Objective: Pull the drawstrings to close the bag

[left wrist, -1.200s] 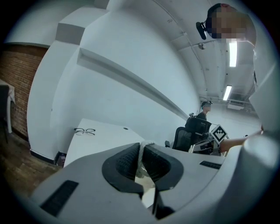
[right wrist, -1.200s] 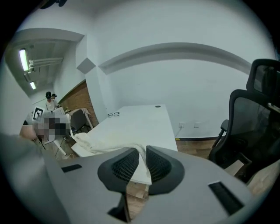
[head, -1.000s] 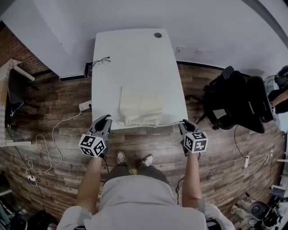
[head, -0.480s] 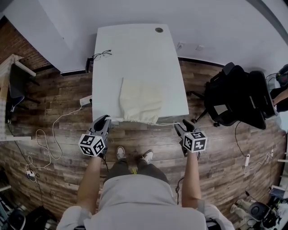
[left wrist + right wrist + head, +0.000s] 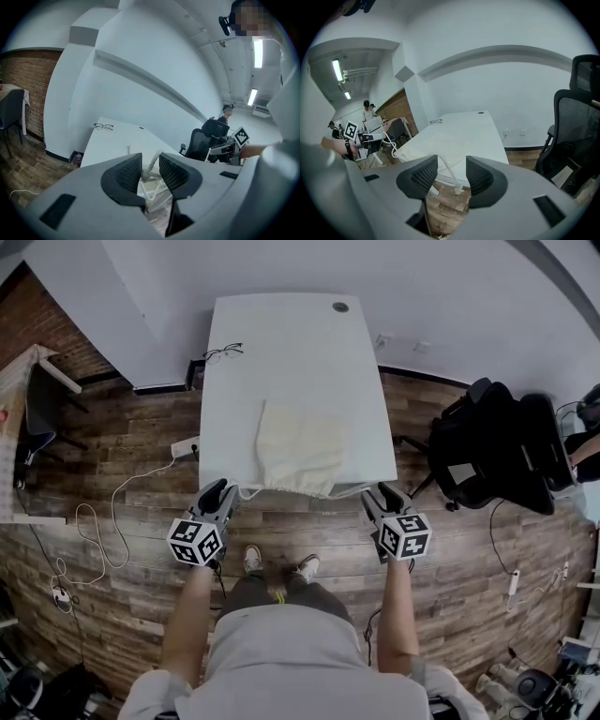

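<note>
- Between my left jaws the cord (image 5: pixel 151 165) drops behind a jaw, so its lower run is hidden.
- In the head view the right cord (image 5: pixel 356 489) is too thin to follow to my jaws.
- My torso (image 5: pixel 281 662) is cut off by the bottom edge.
- The chair (image 5: pixel 576 126) runs off the right gripper view's right edge.
- At the head view's right edge only an arm (image 5: pixel 586 448) shows.
- The people (image 5: pixel 368 111) far off are too small to make out.
- The round thing (image 5: pixel 340 307) on the desk (image 5: pixel 281 362) is too small to tell.

Left gripper (image 5: pixel 149 159) jaws just opened and stand apart. Knotted drawstring (image 5: pixel 146 175) hangs between the fingers, nearer the left one. White table (image 5: pixel 112 140) and glasses (image 5: pixel 103 126) lie beyond the fingertips.
</note>
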`<action>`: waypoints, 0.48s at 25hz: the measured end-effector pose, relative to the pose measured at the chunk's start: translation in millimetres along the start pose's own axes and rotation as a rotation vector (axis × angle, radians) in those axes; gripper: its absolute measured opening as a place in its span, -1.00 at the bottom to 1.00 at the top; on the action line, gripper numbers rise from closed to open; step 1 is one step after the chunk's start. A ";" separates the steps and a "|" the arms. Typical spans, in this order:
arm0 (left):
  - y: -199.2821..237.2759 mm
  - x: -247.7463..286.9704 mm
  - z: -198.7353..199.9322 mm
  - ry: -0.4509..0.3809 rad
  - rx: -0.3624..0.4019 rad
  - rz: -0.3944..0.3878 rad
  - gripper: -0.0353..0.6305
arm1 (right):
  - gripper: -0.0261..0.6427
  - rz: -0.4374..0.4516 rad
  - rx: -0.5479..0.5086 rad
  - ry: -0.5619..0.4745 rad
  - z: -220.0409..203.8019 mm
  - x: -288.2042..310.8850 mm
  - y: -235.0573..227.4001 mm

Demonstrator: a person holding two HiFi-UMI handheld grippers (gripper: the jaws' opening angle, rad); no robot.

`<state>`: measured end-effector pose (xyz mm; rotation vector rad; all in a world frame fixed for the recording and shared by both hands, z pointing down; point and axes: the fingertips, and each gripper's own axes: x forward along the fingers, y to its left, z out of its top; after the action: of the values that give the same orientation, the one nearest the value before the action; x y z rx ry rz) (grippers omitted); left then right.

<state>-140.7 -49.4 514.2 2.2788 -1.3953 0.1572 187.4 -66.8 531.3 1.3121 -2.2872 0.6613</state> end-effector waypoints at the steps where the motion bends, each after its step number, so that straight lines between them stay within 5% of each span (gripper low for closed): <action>1: -0.3 0.4 -0.3 -0.001 -0.002 -0.002 -0.52 | -0.31 0.003 -0.004 -0.007 2.3 0.6 2.8; 8: -4.7 5.7 -1.4 -0.014 -0.012 -0.024 -0.56 | -0.40 0.029 -0.030 -0.056 14.8 -1.5 16.3; 12: -8.0 11.3 -0.8 -0.017 -0.010 -0.045 -0.59 | -0.70 0.016 -0.066 -0.102 24.0 -6.5 19.3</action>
<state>-128.2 -55.2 516.1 2.3062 -1.3493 0.1173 170.7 -68.1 504.8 1.3263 -2.3808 0.5308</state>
